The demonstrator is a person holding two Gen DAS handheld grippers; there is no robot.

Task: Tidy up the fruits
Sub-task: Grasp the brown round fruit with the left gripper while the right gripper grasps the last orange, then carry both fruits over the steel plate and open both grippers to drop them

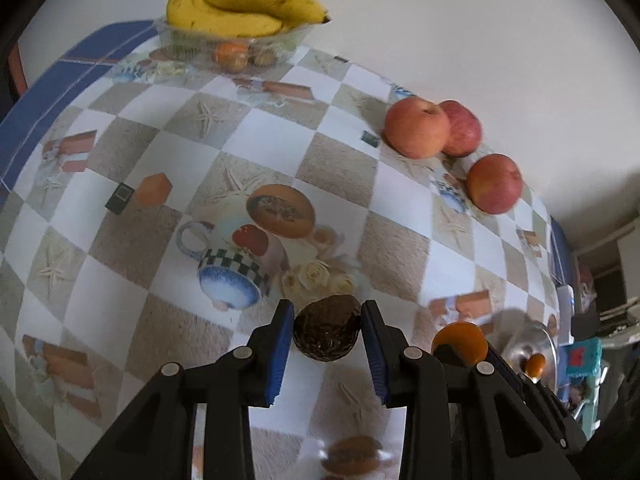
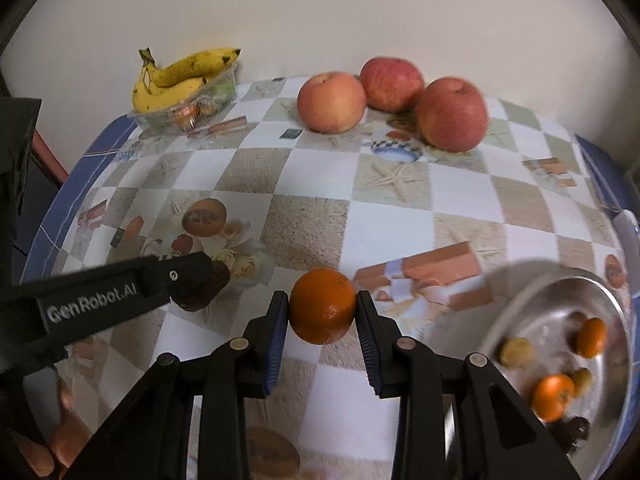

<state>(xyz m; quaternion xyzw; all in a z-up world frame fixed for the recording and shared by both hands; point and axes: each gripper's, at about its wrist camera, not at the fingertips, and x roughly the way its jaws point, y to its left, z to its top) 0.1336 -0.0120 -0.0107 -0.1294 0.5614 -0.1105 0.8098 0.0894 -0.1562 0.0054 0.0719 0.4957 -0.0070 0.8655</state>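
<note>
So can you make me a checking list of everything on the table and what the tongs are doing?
Surface: table under a checkered picture-print oilcloth.
Job's things: three red-pink apples by the wall; round metal bowl holding small oranges and other small fruit.
Clutter: clear plastic tray with yellow bananas on top.
Tongs: left tongs grip a dark brown wrinkled fruit; right tongs grip a round orange.
Cables: nothing seen.
Surroundings: plain pale wall.
</note>
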